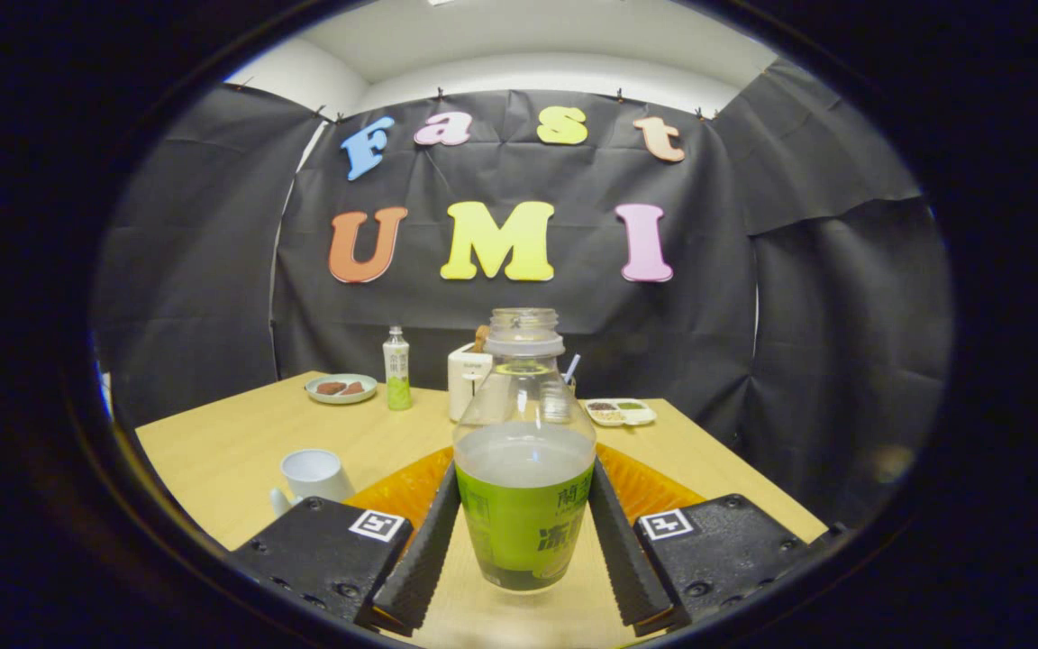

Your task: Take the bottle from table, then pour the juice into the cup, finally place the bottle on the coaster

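Gripper view, gripper: we see our hand-held two-finger gripper (523, 527) clamped on the clear plastic bottle with a green label (523, 469); both ribbed black fingers (423, 550) press against the label's sides, so the bottle sits between them, held upright.

Gripper view, bottle: its neck is open with no cap on, and pale liquid fills it to roughly the top of the label. Its base appears to hang slightly above the light wooden table (240, 451), though we cannot be sure it is clear of the surface.

Gripper view, cup: the white cup (314, 474) stands on the table to the left of the fingers, near the bottle, its mouth open upward.

Gripper view, coaster: the round orange ribbed coaster (654, 487) lies flat just behind the bottle, reaching out past both fingers.

Gripper view, background: beyond it stand a second small green-labelled bottle (397, 368), a plate of food (341, 388), a white box-shaped container (467, 379) and a small divided dish (621, 412).

Step in hand: we judge the taking is done and the pour not yet made.

Next move: we would carry the bottle left over the cup, then tip its neck down above the mouth, slowly, since the open neck could spill.
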Available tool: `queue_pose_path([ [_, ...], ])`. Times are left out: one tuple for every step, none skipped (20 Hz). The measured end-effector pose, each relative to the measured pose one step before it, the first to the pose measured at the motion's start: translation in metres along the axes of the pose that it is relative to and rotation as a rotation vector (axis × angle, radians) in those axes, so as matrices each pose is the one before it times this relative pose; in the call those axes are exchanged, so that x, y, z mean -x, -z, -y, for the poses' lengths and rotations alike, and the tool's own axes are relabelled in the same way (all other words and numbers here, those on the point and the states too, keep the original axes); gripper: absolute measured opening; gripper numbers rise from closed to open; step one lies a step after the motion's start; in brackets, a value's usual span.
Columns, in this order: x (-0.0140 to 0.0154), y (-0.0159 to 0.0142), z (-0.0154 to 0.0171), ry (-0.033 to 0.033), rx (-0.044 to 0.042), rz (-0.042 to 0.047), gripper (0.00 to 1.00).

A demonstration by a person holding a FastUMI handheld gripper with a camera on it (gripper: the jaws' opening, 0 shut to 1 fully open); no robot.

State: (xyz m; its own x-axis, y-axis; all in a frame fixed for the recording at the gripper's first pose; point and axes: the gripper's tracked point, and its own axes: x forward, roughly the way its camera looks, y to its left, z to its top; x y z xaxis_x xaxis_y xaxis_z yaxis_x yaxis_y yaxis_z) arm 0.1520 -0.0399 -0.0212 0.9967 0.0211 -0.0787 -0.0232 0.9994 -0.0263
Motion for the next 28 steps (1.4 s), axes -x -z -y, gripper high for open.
queue_pose_path([
  [0.00506, -0.00758, 0.00136, -0.00042, 0.00459, 0.00857, 0.80],
  [0.00381, -0.00655, 0.00129, 0.00350, 0.01453, 0.00596, 0.80],
  [0.00194, -0.00538, 0.00201, 0.00444, 0.01616, 0.00462, 0.80],
  [0.00167, -0.00627, 0.00212, 0.00744, 0.02442, 0.00523, 0.80],
  [0.00152, -0.00600, 0.00234, 0.00766, 0.02521, 0.00535, 0.80],
  [-0.00058, -0.00392, 0.00220, 0.00650, 0.02457, 0.00628, 0.80],
  [-0.00161, -0.00340, 0.00419, 0.01619, 0.02972, -0.00062, 0.80],
  [-0.00262, -0.00163, 0.00319, 0.01340, 0.02569, -0.00125, 0.80],
  [-0.00286, 0.00019, 0.00183, 0.01209, 0.03146, -0.01267, 0.80],
  [-0.00269, 0.00018, 0.00054, 0.01256, 0.03226, -0.00954, 0.80],
  [-0.00272, -0.00051, 0.00206, 0.02071, 0.03008, -0.00974, 0.80],
  [-0.00411, -0.00217, 0.00088, 0.01542, 0.03404, -0.00666, 0.80],
  [-0.00375, -0.00123, 0.00035, 0.01456, 0.03230, -0.00426, 0.80],
  [-0.00342, -0.00182, -0.00089, 0.00987, 0.02511, 0.00053, 0.80],
  [-0.00385, -0.00034, -0.00180, 0.00956, 0.02644, -0.00919, 0.80],
  [-0.00491, 0.00111, -0.00206, 0.00915, 0.02755, -0.00714, 0.80],
  [-0.00295, -0.00129, -0.00330, 0.00593, 0.02774, -0.00231, 0.80],
  [-0.00422, -0.00130, -0.00419, 0.00691, 0.03048, 0.00004, 0.80],
  [-0.00308, -0.00113, -0.00467, 0.00662, 0.04038, -0.00212, 0.80],
  [-0.00321, -0.00247, -0.00483, 0.00495, 0.03799, 0.00330, 0.80],
  [-0.00327, -0.00152, -0.00377, 0.01011, 0.03052, 0.00214, 0.81],
  [-0.00058, -0.00171, -0.00436, 0.00563, 0.02373, 0.00402, 0.81],
  [-0.00215, -0.00264, -0.00548, -0.00105, 0.02326, 0.00655, 0.80],
  [-0.00126, -0.00266, -0.00601, -0.00078, 0.02128, 0.00839, 0.81],
  [-0.00193, -0.00308, -0.00364, 0.00683, 0.02303, 0.01306, 0.81],
  [-0.00291, -0.00192, -0.00279, 0.00787, 0.02566, 0.00454, 0.81],
  [-0.00177, 0.00021, -0.00337, 0.00569, 0.02785, 0.00042, 0.81],
  [-0.00253, 0.00050, -0.00442, 0.00144, 0.02298, -0.00229, 0.81],
])
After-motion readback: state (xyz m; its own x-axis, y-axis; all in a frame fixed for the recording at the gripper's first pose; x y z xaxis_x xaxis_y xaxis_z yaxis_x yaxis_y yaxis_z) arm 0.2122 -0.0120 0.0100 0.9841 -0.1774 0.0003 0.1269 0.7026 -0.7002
